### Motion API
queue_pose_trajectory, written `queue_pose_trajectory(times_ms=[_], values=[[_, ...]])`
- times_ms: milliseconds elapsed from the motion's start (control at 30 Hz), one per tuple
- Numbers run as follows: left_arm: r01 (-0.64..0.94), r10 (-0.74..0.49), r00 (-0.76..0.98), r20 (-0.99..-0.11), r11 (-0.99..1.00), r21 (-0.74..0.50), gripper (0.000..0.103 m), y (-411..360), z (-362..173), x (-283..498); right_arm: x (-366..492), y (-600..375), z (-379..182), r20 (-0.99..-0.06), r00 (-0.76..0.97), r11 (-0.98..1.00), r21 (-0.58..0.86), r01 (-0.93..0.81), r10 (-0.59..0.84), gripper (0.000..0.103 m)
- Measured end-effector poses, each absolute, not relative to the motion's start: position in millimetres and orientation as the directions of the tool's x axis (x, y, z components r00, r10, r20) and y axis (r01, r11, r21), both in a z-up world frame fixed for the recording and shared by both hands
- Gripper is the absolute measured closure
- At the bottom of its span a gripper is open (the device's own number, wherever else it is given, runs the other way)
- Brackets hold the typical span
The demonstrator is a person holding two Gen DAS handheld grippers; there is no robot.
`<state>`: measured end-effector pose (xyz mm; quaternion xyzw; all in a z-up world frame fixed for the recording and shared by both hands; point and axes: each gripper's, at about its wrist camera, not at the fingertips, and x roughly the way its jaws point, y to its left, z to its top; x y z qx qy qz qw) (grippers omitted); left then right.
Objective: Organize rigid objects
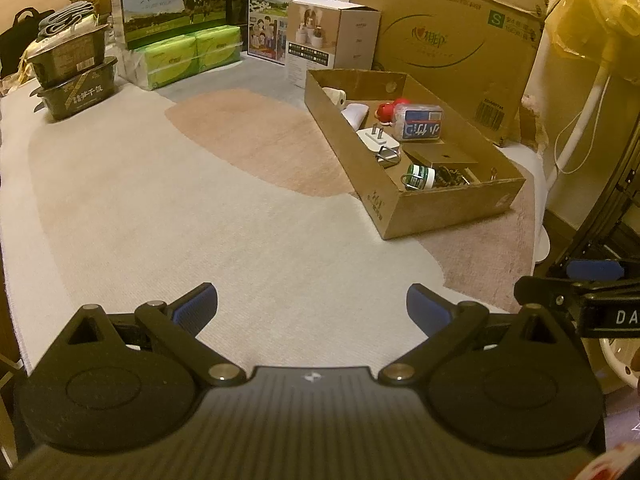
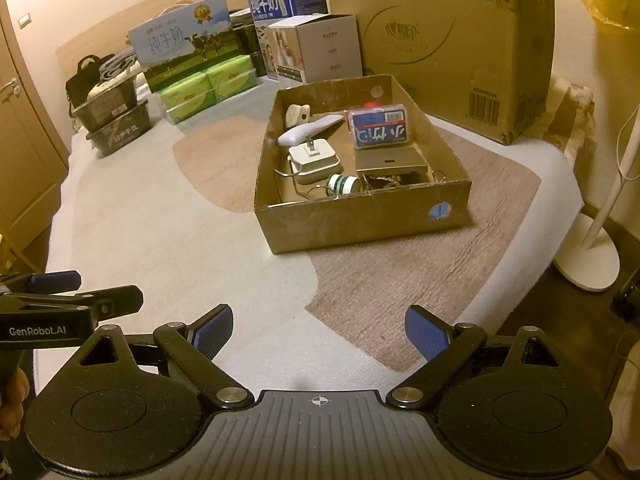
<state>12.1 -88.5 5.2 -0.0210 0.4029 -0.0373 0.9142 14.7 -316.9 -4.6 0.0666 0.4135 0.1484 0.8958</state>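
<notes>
A shallow cardboard tray (image 1: pixel 394 210) (image 2: pixel 360 220) sits on the bed cover and holds several rigid objects: a white plug adapter (image 1: pixel 378 140) (image 2: pixel 316 162), a blue-labelled clear box (image 1: pixel 418 122) (image 2: pixel 379 128), a green-and-white small jar (image 1: pixel 420 176) (image 2: pixel 343 185), a flat brown box (image 1: pixel 440 157) (image 2: pixel 392 160), a white curved piece (image 2: pixel 310 130) and a red item (image 1: pixel 390 108). My left gripper (image 1: pixel 312 308) is open and empty, low over the cover, well short of the tray. My right gripper (image 2: pixel 318 332) is open and empty, in front of the tray.
Milk cartons (image 1: pixel 172 4) (image 2: pixel 184 50), green tissue packs (image 1: pixel 188 56), a white carton (image 1: pixel 332 36), a large cardboard box (image 1: pixel 452 40) (image 2: pixel 440 40) and stacked black bowls (image 1: pixel 76 76) line the back. A white lamp stand (image 2: pixel 588 256) is at right.
</notes>
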Motion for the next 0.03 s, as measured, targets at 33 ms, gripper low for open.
queue_pose_trajectory(times_ms=[33], values=[[0.051,-0.089,0.671,-0.736,0.996,-0.074,0.003,-87.8,4.9,12.6,14.9,-317.0,-4.8,-0.721,0.614,0.947,0.243,-0.211,0.322,0.011]])
